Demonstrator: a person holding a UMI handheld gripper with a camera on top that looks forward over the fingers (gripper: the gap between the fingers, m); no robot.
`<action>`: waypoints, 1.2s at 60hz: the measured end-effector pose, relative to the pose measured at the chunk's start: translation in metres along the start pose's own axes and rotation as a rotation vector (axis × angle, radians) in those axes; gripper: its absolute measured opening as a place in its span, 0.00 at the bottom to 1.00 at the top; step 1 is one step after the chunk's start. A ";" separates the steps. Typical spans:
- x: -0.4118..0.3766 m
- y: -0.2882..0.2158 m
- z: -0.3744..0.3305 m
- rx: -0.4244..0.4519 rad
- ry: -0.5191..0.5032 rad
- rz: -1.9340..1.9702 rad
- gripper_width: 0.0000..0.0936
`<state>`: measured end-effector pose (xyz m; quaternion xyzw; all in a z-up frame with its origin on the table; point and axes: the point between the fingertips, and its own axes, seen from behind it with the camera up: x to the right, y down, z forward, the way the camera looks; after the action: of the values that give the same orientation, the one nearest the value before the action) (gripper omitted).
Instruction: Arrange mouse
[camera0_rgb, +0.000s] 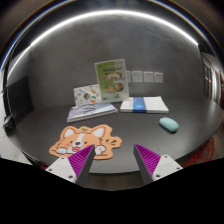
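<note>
on my left lies the corgi-shaped mouse pad (86, 141), just ahead of my left finger (73, 163); beyond it stand a leaflet (88, 95) and a taller card (112, 79), with a booklet (145, 104) flat beside them on the dark table (150, 135); my gripper (115, 162) is released, jaws spread with nothing between them; the pale green mouse (169, 124) sits ahead and off to my right, well apart from the pad, its long axis running roughly crosswise; i judge i must swing right to reach it
</note>
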<state>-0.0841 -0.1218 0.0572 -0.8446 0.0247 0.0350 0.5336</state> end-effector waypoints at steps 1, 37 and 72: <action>0.006 0.001 0.000 -0.003 0.014 -0.007 0.86; 0.255 -0.011 0.125 -0.125 0.143 -0.125 0.85; 0.277 -0.032 0.179 -0.174 0.090 -0.027 0.50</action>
<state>0.1885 0.0529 -0.0140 -0.8887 0.0339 -0.0081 0.4571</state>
